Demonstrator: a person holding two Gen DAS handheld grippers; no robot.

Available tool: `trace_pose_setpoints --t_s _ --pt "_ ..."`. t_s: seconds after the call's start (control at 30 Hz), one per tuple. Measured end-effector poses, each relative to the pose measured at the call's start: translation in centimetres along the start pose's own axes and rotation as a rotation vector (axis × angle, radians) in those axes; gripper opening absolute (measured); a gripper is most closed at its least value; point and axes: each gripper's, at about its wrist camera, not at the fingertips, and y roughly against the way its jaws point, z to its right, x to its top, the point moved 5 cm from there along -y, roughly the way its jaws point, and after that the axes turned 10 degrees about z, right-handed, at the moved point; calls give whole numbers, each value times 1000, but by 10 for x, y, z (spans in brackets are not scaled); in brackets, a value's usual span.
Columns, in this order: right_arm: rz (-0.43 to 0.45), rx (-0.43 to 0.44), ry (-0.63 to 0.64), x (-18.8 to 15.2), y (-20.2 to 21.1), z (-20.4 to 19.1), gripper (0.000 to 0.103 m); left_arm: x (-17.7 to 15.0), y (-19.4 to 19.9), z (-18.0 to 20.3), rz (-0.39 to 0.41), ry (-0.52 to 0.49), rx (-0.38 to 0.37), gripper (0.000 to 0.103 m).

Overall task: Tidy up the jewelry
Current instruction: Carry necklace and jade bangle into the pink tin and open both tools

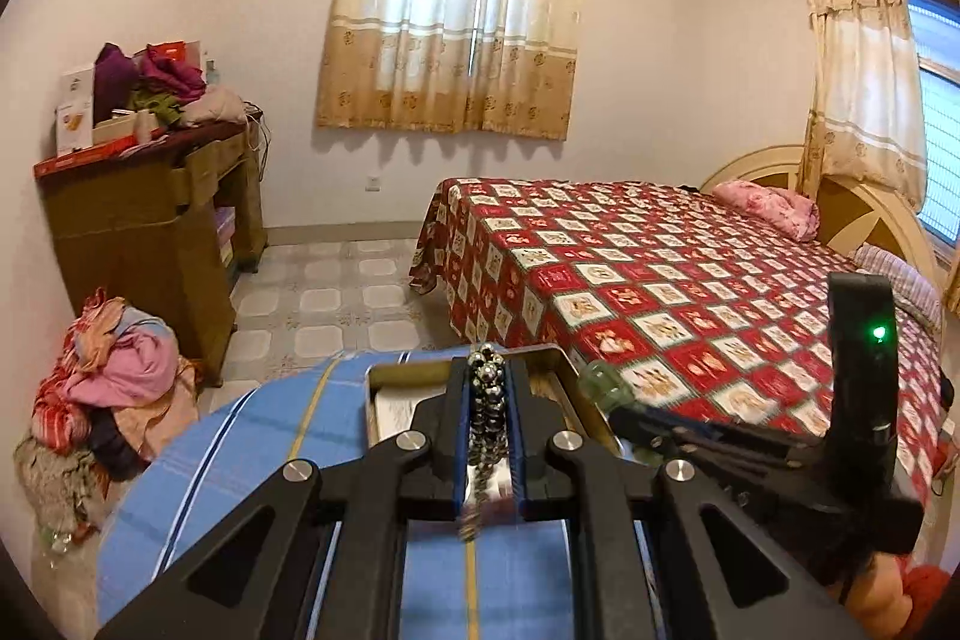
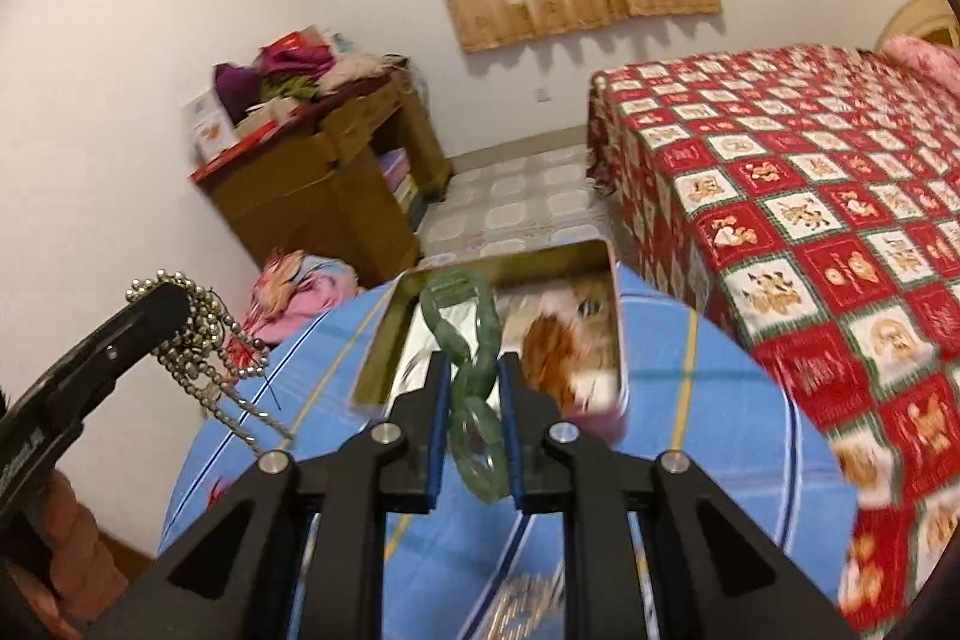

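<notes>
While both hand-held grippers are hovering over the open rectangular gold-coloured tin [image 2: 606,268] on the blue striped cloth [image 1: 252,454], the left gripper [image 1: 489,388] is clamping a limp strand of dark metallic beads [image 1: 489,400], which is dangling loosely. The right gripper [image 2: 474,400] is pinching a green stone link bracelet [image 2: 468,376]. By judgement, the beads are light, slippery and prone to swinging, the stone links stiff and chip-prone, so each is best gripped mid-strand.

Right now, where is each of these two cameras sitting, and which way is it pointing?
Left wrist: sits on the left gripper, looking along its fingers, shut on a silver bead chain; the right gripper crosses at right.
Right wrist: sits on the right gripper, shut on a green link bracelet; the left gripper shows at left.
Both share the open gold tin on blue striped cloth.
</notes>
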Motion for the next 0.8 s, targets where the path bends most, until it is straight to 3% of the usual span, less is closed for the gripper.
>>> trace_pose_setpoints --t_s 0.3,0.37,0.5,0.53,0.6,0.63,0.67,0.8 --pt "-126 -17 -100 -17 -83 21 19 -58 -102 -27 -153 31 78 10" --pt "-139 -5 -98 -19 -88 20 24 -67 -110 -32 -176 23 92 10" --pt "-148 39 -135 -18 -80 21 52 -74 -115 -37 -214 6 126 11" --pt "-141 35 -147 -15 -76 22 54 -74 -113 -39 -227 10 135 16" --pt "-60 11 -182 0 -50 27 55 -70 -108 -43 -237 25 149 41" --pt "-27 5 -189 5 -39 29 55 -64 -99 -45 -220 42 152 61" --pt "16 -7 -197 12 -21 32 55 -56 -85 -47 -183 61 158 76" --pt "121 -56 -199 24 40 34 56 -38 -46 -49 -127 72 172 80"
